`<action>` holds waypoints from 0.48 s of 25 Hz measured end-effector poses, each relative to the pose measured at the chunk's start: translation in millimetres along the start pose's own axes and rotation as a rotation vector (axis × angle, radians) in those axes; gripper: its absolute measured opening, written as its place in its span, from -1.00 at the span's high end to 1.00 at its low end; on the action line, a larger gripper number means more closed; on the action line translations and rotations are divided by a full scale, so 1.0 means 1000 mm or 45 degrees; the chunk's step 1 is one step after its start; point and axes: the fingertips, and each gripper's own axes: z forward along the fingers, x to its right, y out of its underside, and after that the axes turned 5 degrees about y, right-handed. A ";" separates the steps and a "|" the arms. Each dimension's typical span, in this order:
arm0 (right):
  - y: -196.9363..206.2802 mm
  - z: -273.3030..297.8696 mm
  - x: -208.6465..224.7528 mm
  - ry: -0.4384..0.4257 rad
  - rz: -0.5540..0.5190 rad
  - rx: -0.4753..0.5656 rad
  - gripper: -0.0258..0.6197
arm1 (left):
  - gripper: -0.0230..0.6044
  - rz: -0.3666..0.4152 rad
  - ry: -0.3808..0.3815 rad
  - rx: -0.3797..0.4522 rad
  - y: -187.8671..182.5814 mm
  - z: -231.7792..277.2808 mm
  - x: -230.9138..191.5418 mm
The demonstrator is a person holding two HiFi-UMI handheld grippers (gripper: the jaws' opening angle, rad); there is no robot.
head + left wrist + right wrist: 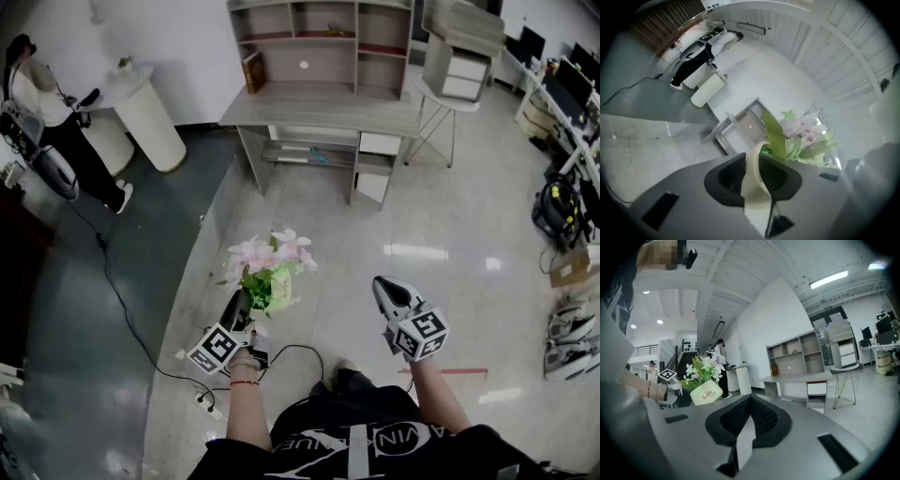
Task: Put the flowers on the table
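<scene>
The left gripper (pixel 758 164) clamps the flower pot (pixel 706 393) by its thin rim, well short of the table (pixel 319 111). The load is probably light and top-heavy. The right gripper (pixel 750 401) is closed on nothing.

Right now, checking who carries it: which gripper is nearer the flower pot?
Left. The left gripper is clamped on the flower pot rim; the right gripper, shut and empty, is apart on its right.

Clamped left gripper (pixel 244 306), closed right gripper (pixel 382 286)
</scene>
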 end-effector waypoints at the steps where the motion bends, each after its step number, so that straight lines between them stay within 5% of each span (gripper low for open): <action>1: 0.001 0.001 0.002 -0.006 -0.004 0.000 0.89 | 0.65 -0.012 0.007 0.009 0.002 0.002 0.001; 12: 0.005 0.011 0.006 -0.062 -0.043 -0.001 0.89 | 0.66 -0.018 0.004 0.041 0.009 0.011 -0.004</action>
